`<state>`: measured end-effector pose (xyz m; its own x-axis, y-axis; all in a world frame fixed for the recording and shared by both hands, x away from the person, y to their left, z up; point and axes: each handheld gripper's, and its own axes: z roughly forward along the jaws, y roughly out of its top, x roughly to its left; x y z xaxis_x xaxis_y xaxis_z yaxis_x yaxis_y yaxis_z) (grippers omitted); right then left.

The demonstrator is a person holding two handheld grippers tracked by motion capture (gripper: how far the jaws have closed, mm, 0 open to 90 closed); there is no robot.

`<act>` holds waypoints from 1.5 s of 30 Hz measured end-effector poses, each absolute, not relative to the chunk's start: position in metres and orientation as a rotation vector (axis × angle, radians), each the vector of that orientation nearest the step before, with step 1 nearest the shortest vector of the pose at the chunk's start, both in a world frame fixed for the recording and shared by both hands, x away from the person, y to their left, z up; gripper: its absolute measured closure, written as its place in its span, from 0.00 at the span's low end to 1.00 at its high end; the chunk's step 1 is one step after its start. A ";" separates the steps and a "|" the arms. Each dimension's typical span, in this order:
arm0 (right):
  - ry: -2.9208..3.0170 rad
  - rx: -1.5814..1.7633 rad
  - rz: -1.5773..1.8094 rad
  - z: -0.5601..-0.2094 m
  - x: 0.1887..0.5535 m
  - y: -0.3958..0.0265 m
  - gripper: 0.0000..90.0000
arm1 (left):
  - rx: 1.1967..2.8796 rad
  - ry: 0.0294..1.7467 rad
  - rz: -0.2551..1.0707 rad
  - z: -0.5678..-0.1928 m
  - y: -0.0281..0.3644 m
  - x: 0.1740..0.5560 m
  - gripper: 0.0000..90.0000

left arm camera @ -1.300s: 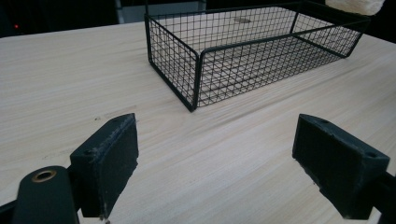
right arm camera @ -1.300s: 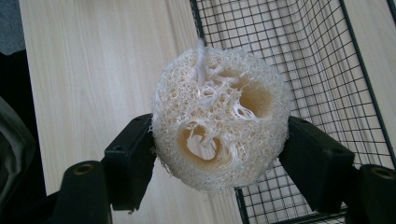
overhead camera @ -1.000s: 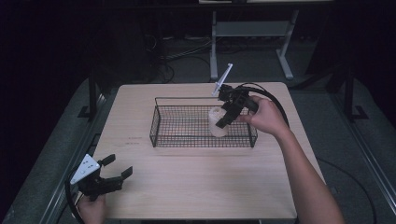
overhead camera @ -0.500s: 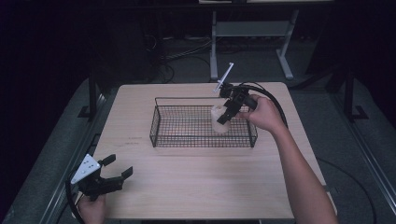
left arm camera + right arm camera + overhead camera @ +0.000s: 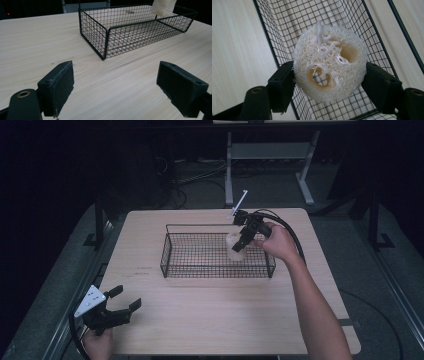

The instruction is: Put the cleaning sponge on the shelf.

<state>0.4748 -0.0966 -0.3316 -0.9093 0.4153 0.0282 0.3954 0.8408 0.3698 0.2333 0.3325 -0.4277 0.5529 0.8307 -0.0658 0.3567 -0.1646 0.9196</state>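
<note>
A pale loofah sponge (image 5: 329, 66) with holes through its fibrous face sits clamped between both jaws of my right gripper (image 5: 329, 85). In the high view that gripper (image 5: 242, 242) holds the loofah (image 5: 234, 247) inside the right part of a black wire basket (image 5: 172, 256), low over its mesh floor; whether the loofah touches the floor I cannot tell. My left gripper (image 5: 125, 300) rests open at the table's near left corner, nothing between its pads (image 5: 58, 85). From there the basket (image 5: 105, 42) lies ahead, with the loofah (image 5: 163, 7) at its far end.
The basket stands in the middle of a light wooden table (image 5: 220, 320). Behind the table a metal stand (image 5: 265, 155) and loose cables lie on the dark floor. The right gripper's black cable (image 5: 287, 227) arcs over the person's hand.
The right gripper has carried the loofah down and slightly left into the basket. The left gripper has stayed put.
</note>
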 end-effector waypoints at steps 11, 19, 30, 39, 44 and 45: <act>2.996 0.676 0.564 -0.353 0.481 -0.095 0.31 | 1.759 0.988 0.571 -0.428 0.332 0.233 0.15; 2.997 0.695 0.574 -0.365 0.479 -0.100 0.31 | 1.757 0.988 0.573 -0.428 0.332 0.233 0.15; 3.002 0.718 0.590 -0.375 0.478 -0.111 0.31 | 1.759 0.986 0.573 -0.428 0.331 0.233 0.15; 3.023 0.709 0.555 -0.382 0.477 -0.106 0.31 | 1.753 0.988 0.576 -0.427 0.332 0.232 0.15; 3.019 0.735 0.565 -0.389 0.478 -0.106 0.31 | 1.755 0.987 0.577 -0.427 0.332 0.232 0.15; 3.020 0.735 0.563 -0.392 0.479 -0.107 0.31 | 1.754 0.987 0.579 -0.427 0.332 0.232 0.15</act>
<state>0.4791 -0.1067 -0.3919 -0.8916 0.4417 0.0995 0.4479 0.8281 0.3370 0.2321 0.3324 -0.4270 0.5521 0.8316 -0.0607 0.3521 -0.1665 0.9210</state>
